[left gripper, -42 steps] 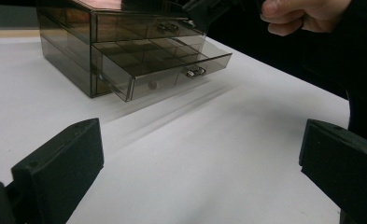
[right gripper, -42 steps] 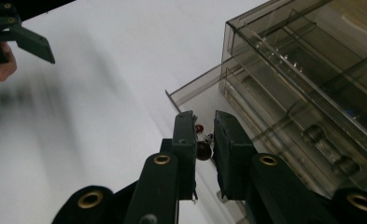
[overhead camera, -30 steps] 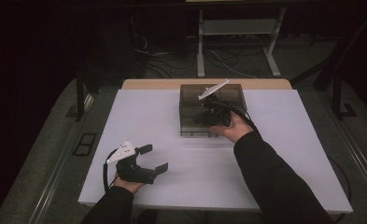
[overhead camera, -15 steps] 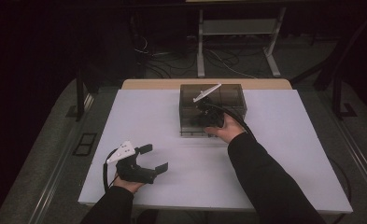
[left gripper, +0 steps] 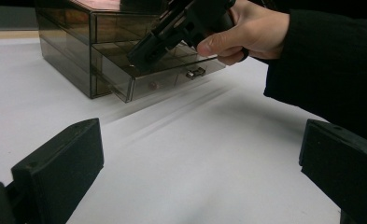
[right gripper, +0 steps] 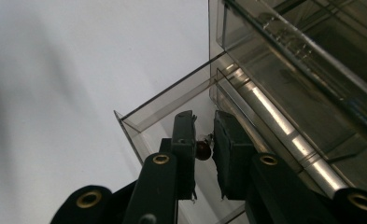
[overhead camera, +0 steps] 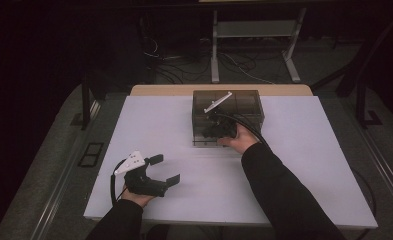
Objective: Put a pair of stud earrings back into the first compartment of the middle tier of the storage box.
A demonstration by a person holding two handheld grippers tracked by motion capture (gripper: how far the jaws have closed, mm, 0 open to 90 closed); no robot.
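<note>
The right gripper (right gripper: 204,149) has dipped toward 6 o'clock, jaws clenched on the drawer's knob (right gripper: 202,150) to pull the drawer (left gripper: 158,74); the left gripper (overhead camera: 164,170) rests released.

Left gripper (overhead camera: 165,170) open, right gripper (right gripper: 203,150) clamped.

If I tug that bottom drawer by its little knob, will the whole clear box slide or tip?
The drawer box looks like thin, light plastic on a smooth white table, so it may slide. It sits low and wide, so tipping seems unlikely. The knob is small and round between the right gripper jaws and could slip.

smoky brown drawer box (overhead camera: 244,102), white table (overhead camera: 304,165), black tools
</note>
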